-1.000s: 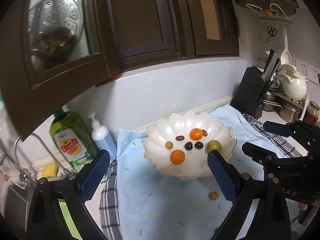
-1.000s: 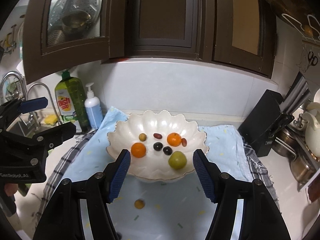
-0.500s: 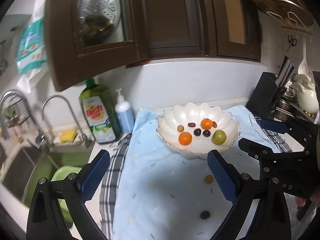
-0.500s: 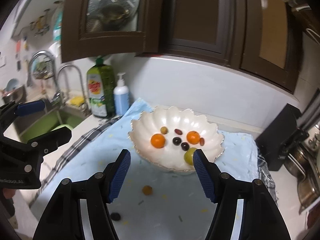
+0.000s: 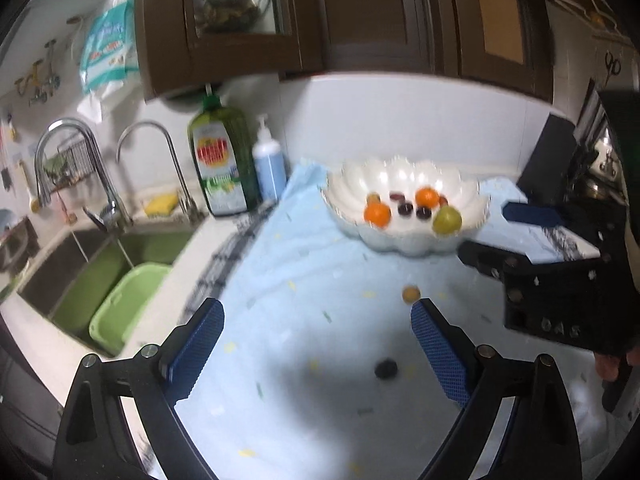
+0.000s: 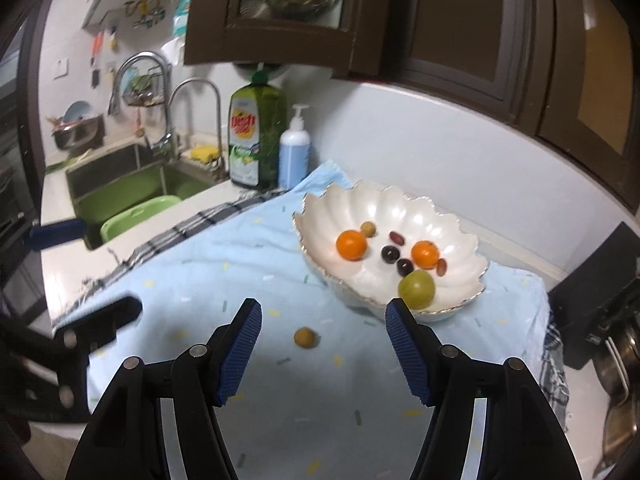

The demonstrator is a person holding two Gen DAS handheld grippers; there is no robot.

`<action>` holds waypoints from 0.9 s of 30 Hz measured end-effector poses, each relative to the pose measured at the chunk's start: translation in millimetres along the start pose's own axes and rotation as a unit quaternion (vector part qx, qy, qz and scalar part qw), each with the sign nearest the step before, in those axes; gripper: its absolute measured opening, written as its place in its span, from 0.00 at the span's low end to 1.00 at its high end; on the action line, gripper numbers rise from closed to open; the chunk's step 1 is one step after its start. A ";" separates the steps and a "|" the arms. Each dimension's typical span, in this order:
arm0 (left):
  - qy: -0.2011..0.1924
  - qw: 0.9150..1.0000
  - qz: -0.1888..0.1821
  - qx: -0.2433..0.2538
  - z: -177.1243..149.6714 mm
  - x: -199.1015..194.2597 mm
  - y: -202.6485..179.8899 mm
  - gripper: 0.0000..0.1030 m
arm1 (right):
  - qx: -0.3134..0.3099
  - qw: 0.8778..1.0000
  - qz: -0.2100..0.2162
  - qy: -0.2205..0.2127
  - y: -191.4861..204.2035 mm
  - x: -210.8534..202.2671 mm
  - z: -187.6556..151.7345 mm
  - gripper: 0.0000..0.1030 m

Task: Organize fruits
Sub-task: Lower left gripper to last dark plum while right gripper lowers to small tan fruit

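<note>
A kitchen bench (image 6: 60, 248) runs under dark brown wall cabinets (image 6: 440, 20), spread with a pale blue cloth (image 6: 240, 280) over a checked towel (image 6: 180, 228).

The left gripper (image 5: 316, 332) hangs above the cloth with its blue-padded fingers (image 5: 196, 344) spread wide; they have just been closing a little, and nothing is between them but bare cloth. Just inside its right finger and close to the camera lies a small dark fruit (image 5: 386, 369); right at that finger's tip sits a small tan fruit (image 5: 411, 294).

The right gripper (image 6: 323, 314) has its fingers (image 6: 240, 348) parted and empty too. The same small tan fruit (image 6: 306, 337) lies on the cloth between them, a little past their tips and touched by neither.

Beyond the right finger's tip stands a white scalloped bowl (image 6: 360, 208). A green round fruit (image 6: 417, 289) sits at its near rim, just past that fingertip. Behind it lie two dark grapes (image 6: 390, 254), two oranges (image 6: 351, 245), two reddish oval fruits (image 6: 397, 237) and a small tan one at the back.

Farther off, left of the fingers, a green dish soap bottle (image 6: 256, 136) and a white pump bottle (image 6: 295, 148) stand against the wall. Beyond them is a sink (image 6: 120, 184) with a green basin (image 6: 136, 216) and curved taps (image 6: 192, 96). To the right of the bowl stands a black knife block (image 6: 600, 280).
</note>
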State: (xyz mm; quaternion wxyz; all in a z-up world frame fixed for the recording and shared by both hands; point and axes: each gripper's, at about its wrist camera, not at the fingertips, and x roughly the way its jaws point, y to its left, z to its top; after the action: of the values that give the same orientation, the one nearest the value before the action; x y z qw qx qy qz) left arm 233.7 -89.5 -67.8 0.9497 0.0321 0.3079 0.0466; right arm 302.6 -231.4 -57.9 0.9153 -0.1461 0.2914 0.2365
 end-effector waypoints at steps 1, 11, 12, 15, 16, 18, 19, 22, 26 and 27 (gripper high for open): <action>0.007 1.000 0.001 0.000 -5.4 2.7 -3.3 0.92 | -0.004 1.000 0.005 0.004 0.4 3.9 -3.2 0.64; 0.050 0.999 -0.002 0.004 -42.2 32.5 -28.6 0.77 | -0.039 0.997 0.034 0.048 7.4 41.4 -29.7 0.63; 0.052 0.999 0.000 0.006 -44.1 35.4 -31.1 0.75 | -0.040 0.997 0.036 0.052 8.0 44.6 -31.5 0.62; 0.061 0.998 -0.005 0.002 -49.1 44.6 -36.2 0.69 | -0.044 0.996 0.043 0.063 8.6 56.0 -35.6 0.58; 0.064 0.998 -0.008 0.001 -50.6 46.7 -37.2 0.67 | -0.047 0.996 0.045 0.066 9.0 60.6 -36.3 0.58; 0.074 0.997 -0.014 -0.001 -53.2 54.3 -40.5 0.63 | -0.050 0.995 0.046 0.069 8.9 67.6 -36.8 0.58; 0.080 0.997 -0.018 -0.002 -54.7 59.0 -42.4 0.61 | -0.052 0.995 0.048 0.071 8.9 71.8 -36.8 0.58; 0.092 0.995 -0.023 -0.009 -56.3 69.4 -44.9 0.58 | -0.053 0.994 0.051 0.077 8.4 82.4 -36.1 0.53; 0.101 0.994 -0.027 -0.022 -55.7 79.7 -45.3 0.51 | -0.055 0.994 0.058 0.079 8.5 95.0 -35.5 0.53; 0.102 0.994 -0.026 -0.023 -55.5 81.2 -45.7 0.51 | -0.054 0.994 0.059 0.081 8.2 97.6 -35.4 0.53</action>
State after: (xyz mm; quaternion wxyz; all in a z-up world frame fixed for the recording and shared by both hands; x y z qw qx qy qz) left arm 269.7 -124.3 -164.0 0.9149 -0.0033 0.4024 0.0316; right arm 352.1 -204.9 -145.7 0.8640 -0.1969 0.3593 0.2926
